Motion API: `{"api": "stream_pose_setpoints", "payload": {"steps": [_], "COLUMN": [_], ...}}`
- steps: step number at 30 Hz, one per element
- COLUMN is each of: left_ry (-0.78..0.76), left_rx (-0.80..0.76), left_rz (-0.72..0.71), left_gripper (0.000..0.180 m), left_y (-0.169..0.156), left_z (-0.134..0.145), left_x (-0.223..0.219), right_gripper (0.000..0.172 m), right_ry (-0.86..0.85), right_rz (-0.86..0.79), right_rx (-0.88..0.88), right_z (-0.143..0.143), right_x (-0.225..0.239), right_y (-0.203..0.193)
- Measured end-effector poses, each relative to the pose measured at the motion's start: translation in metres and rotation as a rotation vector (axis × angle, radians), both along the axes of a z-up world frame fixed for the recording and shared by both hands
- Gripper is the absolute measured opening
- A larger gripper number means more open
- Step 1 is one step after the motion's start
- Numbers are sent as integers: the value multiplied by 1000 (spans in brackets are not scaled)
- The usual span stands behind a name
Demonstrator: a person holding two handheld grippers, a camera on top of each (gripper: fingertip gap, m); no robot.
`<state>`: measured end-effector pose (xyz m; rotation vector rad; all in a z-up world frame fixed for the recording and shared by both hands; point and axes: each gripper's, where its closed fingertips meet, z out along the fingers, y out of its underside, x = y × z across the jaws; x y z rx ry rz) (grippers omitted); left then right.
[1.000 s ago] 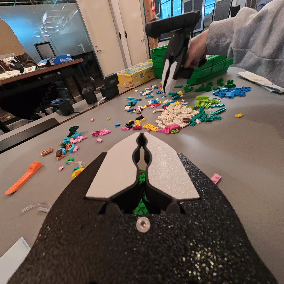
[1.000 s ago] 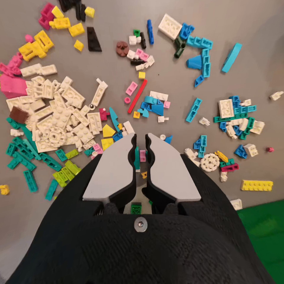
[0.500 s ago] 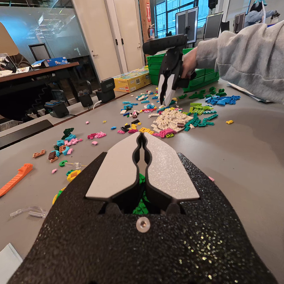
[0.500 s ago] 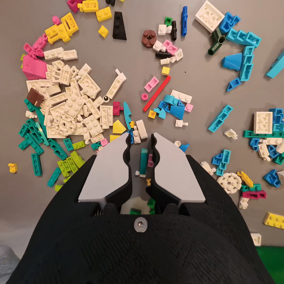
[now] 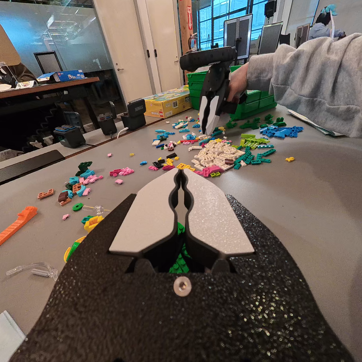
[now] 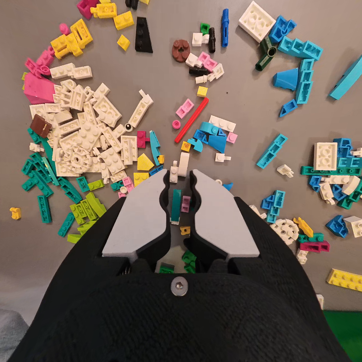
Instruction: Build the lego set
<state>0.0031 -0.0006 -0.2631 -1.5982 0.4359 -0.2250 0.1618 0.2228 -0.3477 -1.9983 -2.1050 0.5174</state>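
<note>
Jaws of the right gripper (image 6: 179, 172) stand apart, pointing straight down at the grey bench (image 6: 244, 109), with nothing clamped. Between their tips lie two small white plastic pieces side by side: a narrow studded white plate with a clip (image 6: 173, 170) on the left and a smooth curved white slope piece (image 6: 183, 163) on the right. Neither pad presses on them; a strip of bench shows between the slope piece and the right fingertip (image 6: 195, 176). Farther back between the fingers lie a long teal plate (image 6: 176, 203), a small lilac plate (image 6: 186, 203) and a tiny yellow clip piece (image 6: 185, 230).

Loose bricks crowd both sides. A dense heap of white plates (image 6: 88, 137) spreads to the left, with yellow wedge pieces (image 6: 144, 162) just beside the left fingertip. Ahead sit a thin red rod (image 6: 192, 120) and a cluster of blue pieces (image 6: 213, 135). Bare bench opens to the right of the tips, before a light-blue long brick (image 6: 272, 150).

Jaws of the left gripper (image 5: 181, 171) are together, tips meeting on air above the bench, well apart from the main scatter; bright green studded pieces (image 5: 179, 262) show beneath the fingers. An orange toothed plastic tool (image 5: 17, 223) lies off to its left. A hand (image 5: 238, 80) in a grey sleeve (image 5: 313, 82) holds the right gripper in front of stacked green bins (image 5: 252, 101).
</note>
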Motion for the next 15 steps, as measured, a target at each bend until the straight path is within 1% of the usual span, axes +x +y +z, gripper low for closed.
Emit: {"api": "stream_pose_setpoints", "payload": {"steps": [6, 10, 13, 15], "left_ry": [-6, -12, -16, -18], "left_rx": [7, 3, 1, 0], "left_rz": [-24, -22, -24, -25], "left_gripper": [0, 0, 0, 0], "left_y": [0, 1, 1, 1], "left_z": [1, 1, 1, 1], "left_x": [2, 1, 1, 1], "right_gripper": [20, 14, 13, 13], "right_ry": [-26, -39, -54, -40], "right_rz": [-2, 13, 15, 6], "right_rx": [-4, 29, 54, 95], "right_z": [-6, -7, -6, 1], "right_x": [-2, -2, -1, 1], "right_y": [1, 4, 5, 6]}}
